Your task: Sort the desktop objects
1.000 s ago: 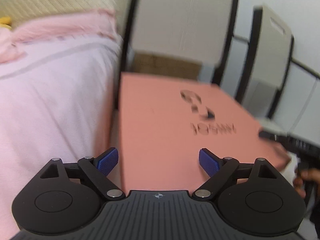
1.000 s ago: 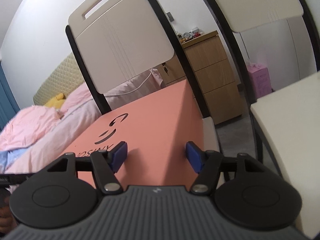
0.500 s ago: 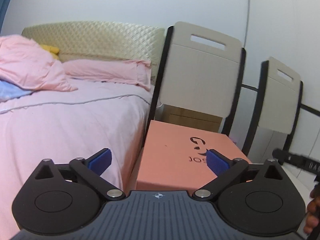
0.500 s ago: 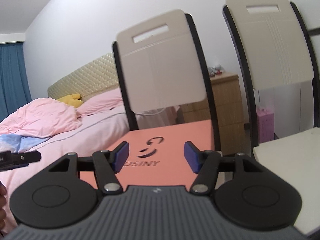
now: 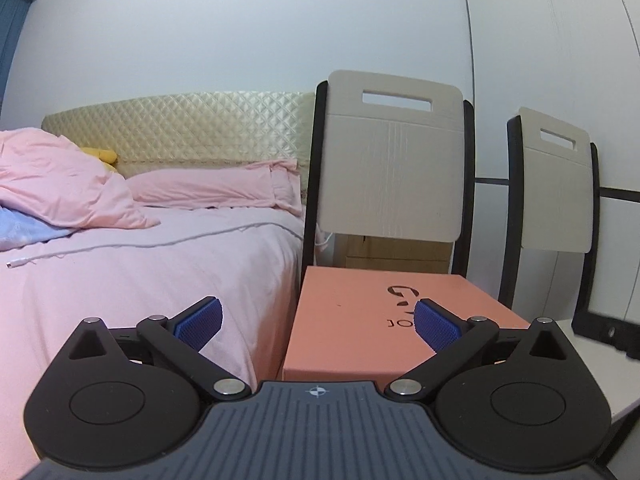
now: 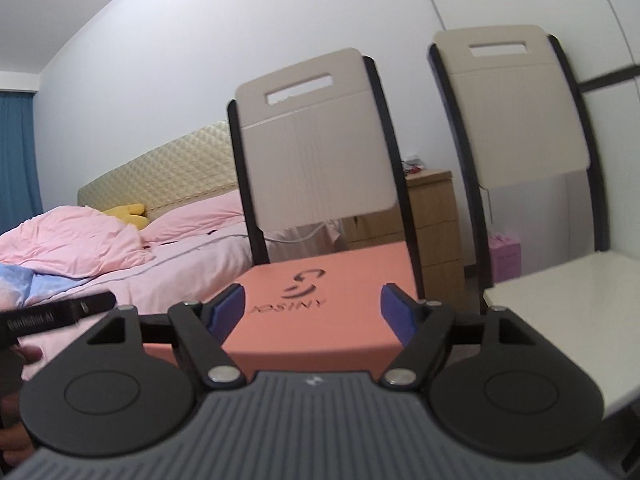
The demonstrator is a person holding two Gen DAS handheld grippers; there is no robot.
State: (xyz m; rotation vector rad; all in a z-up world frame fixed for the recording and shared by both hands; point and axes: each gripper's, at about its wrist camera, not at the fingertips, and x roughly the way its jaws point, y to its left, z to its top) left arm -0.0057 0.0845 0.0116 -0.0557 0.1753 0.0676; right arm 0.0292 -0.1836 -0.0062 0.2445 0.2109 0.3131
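Left tool [image 5: 316, 322], bottom centre of its view: blue pads spread wide, nothing btwn them. Right tool [image 6: 312, 312], bottom centre of its view: jaws just been opening, now apart, nothing pinched. Pink box [image 5: 360, 320] lies flat on the seat of a chair [image 5: 392, 168], centre-right in left view and centre in right view, just beyond both tools, w/ dark logo on the lid. Bed [image 5: 140, 272] w/ pink bedding fills the left side; second chair [image 6: 516, 120] at right.
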